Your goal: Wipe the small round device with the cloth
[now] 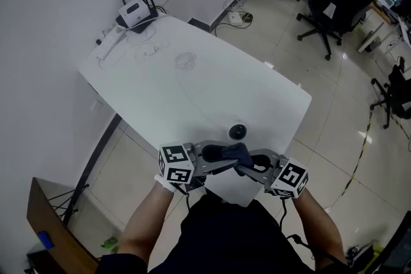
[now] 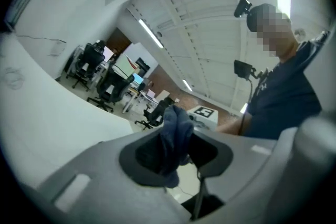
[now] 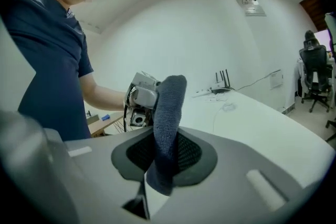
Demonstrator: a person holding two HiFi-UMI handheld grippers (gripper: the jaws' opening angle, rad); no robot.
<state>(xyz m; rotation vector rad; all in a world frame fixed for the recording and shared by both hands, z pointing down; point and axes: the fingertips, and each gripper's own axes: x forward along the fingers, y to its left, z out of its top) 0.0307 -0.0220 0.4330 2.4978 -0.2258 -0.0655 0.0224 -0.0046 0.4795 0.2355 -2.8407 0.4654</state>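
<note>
A small round black device (image 1: 237, 132) sits near the front edge of the white table (image 1: 192, 93). Just in front of it, above the table's edge, a dark blue cloth (image 1: 235, 153) is bunched between my two grippers, which face each other. My left gripper (image 1: 217, 154) is shut on one end of the cloth (image 2: 176, 134), which stands up between its jaws. My right gripper (image 1: 254, 163) is shut on the other end of the cloth (image 3: 168, 128), with a fold rising above its pads. The device is apart from the cloth and both grippers.
A white router (image 1: 135, 11) with black antennas stands at the table's far corner by the wall, with thin white cables (image 1: 151, 48) trailing from it. Black office chairs (image 1: 329, 4) stand on the tiled floor to the right. A brown wooden piece (image 1: 48, 221) is at lower left.
</note>
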